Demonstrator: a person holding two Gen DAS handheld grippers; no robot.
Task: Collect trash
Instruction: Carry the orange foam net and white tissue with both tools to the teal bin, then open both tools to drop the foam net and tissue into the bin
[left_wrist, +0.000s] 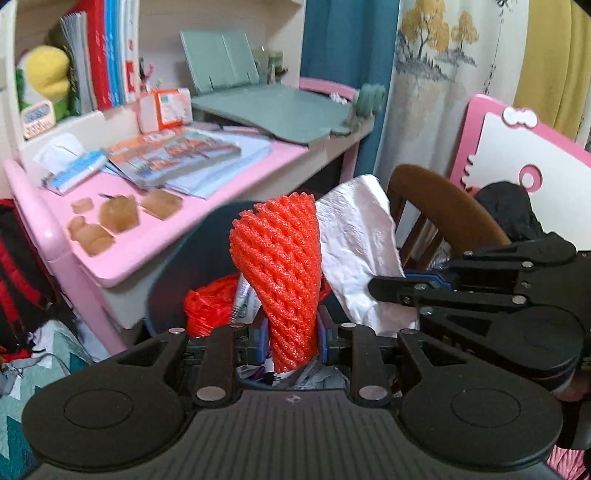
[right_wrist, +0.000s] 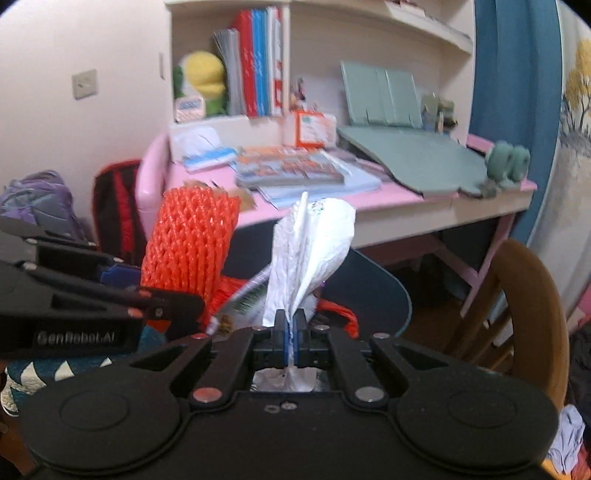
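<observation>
We find the left gripper (left_wrist: 293, 332) clamped on an orange foam net sleeve (left_wrist: 282, 273), which stands upright between its blue pads and rises well above them. The same sleeve (right_wrist: 190, 240) appears at the left of the right wrist view, beside the left gripper's black body. The right gripper (right_wrist: 291, 332) has its jaws pressed together on a crumpled white paper tissue (right_wrist: 314, 251); the tissue fans out above the pads, and a tuft shows below them. In the left wrist view the tissue (left_wrist: 354, 236) hangs just beside the sleeve, to its right, with the right gripper's finger reaching in from that side.

Below both held items we note a dark round bin (right_wrist: 384, 291) containing an orange plastic bag (left_wrist: 208, 302) and some printed wrappers. We cannot tell whether either held item touches the bin's contents.

Behind stands a pink desk (left_wrist: 155, 240) carrying magazines (left_wrist: 173, 155) and several brown scraps (left_wrist: 118, 214). A wooden chair (right_wrist: 532, 295) stands at the right.
</observation>
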